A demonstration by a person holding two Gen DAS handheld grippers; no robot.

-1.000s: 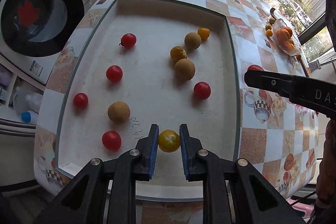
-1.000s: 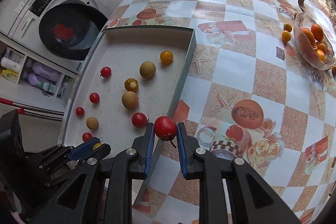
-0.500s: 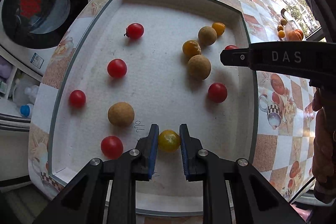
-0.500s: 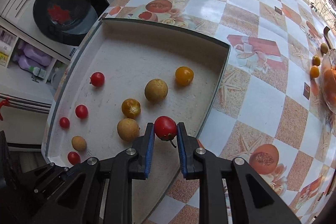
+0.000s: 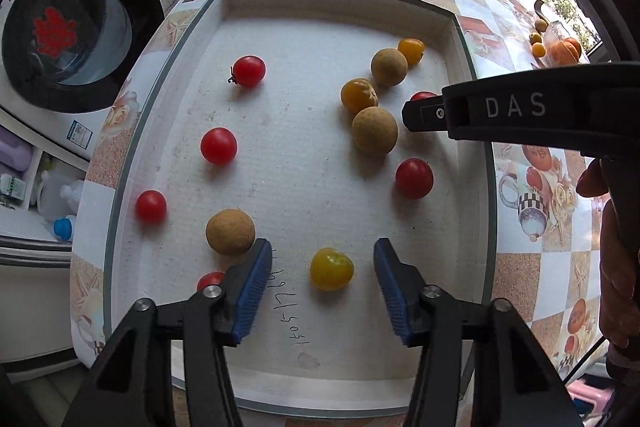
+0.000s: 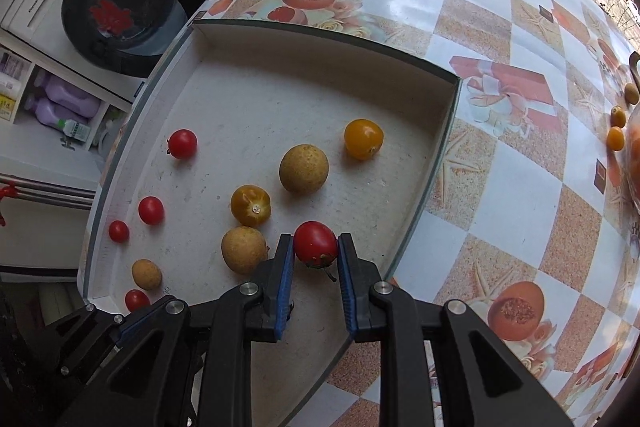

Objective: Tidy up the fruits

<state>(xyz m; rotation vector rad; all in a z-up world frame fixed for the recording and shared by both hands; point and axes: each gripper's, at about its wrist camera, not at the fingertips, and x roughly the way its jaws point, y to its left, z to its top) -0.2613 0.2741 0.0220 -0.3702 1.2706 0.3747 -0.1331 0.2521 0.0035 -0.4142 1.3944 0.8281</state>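
Two grippers work over one shallow white tray [image 5: 340, 7] on a checked tablecloth [image 6: 500, 187]. The left gripper [image 5: 322, 287] points steeply down, and its jaws are opening. A yellow tomato [image 5: 331, 268] lies on the tray floor between the blue pads, clear of both. It is glossy, slightly lumpy, and a little nearer the right pad. A tan, rough-skinned round fruit [image 5: 230, 231] sits just beside the left finger's tip, and a red tomato [image 5: 209, 279] is half hidden behind that finger.

The right gripper [image 6: 316, 259] is clenched on a red tomato [image 6: 315, 242]: smooth, shiny, its dried green stem hanging below the pads. It is held over the tray's right part, near the wall. Just left of the left finger lies a tan fruit [image 6: 243, 249]; ahead is an orange-yellow tomato [image 6: 251, 205] showing its stem scar.
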